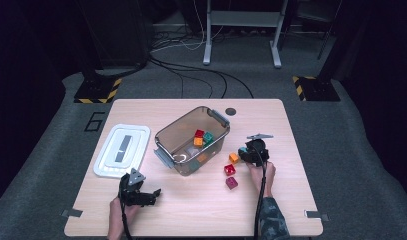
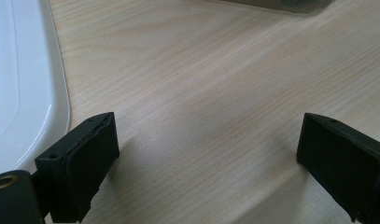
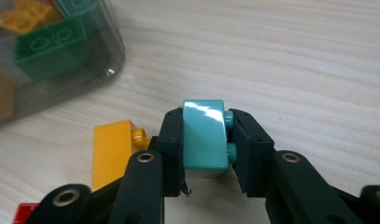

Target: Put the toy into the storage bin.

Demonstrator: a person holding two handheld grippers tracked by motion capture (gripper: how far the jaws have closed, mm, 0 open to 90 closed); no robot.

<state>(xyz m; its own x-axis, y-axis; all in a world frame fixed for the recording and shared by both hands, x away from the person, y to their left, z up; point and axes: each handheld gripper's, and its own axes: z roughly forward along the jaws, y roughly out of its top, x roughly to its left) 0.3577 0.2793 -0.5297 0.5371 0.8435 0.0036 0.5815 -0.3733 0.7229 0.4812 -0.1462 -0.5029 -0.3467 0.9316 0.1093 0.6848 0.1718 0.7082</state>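
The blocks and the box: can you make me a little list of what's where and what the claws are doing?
right claw: shut on teal block
left claw: open, over bare table
clear box: open, blocks inside
white lid: flat, left of box
orange block: on table beside right claw
red blocks: two, on table near right claw
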